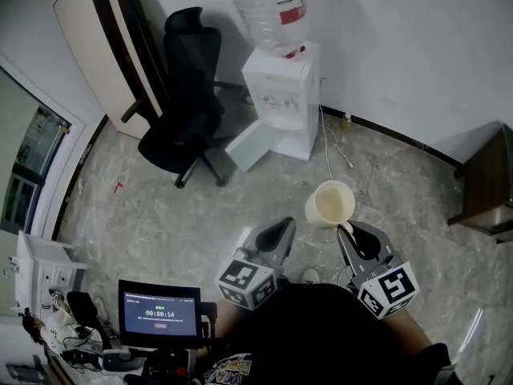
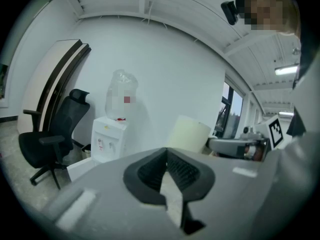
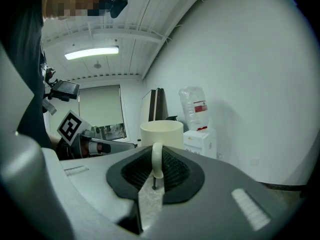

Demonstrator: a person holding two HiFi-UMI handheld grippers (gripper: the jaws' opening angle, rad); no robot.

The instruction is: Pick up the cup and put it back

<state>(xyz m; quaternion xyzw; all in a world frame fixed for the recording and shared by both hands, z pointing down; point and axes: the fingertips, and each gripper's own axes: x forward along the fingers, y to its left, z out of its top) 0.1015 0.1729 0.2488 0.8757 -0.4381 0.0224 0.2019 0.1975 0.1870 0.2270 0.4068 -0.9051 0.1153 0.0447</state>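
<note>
My dark shirt (image 1: 321,335) filled the bottom of the head view. Just above it, right of the middle, was my right gripper (image 1: 351,233). Its jaws were closed on the thin handle (image 3: 156,159) of a round cream cup (image 1: 329,203). In the right gripper view the handle stood straight up between the black ribbed pads (image 3: 175,171). The cup stood upright just past the pads, in the middle of that frame. It hung in the air above the floor with its open mouth up, and only the handle was held.

My left gripper (image 1: 284,226) was just to the left of the cup, close to it but not touching it. In the left gripper view its jaws met at the tips and had nothing in them. The cup showed behind them, a little right of the middle.

In the lower left of the head view stood a small black screen (image 1: 159,313) with numbers on it. A low white cabinet (image 1: 44,275) was at the left edge. A grey stone floor (image 1: 144,215) spread out under everything.

Farther off, in the upper left, was a black office chair (image 1: 183,111) on wheels. Right beside it, at the top middle, stood a white water dispenser (image 1: 282,95) against the white wall (image 1: 417,46). A big clear bottle (image 1: 268,10) sat on top of the dispenser, and the lower door (image 1: 250,144) was open. At the right edge was a dark brown wooden table (image 1: 489,187).
</note>
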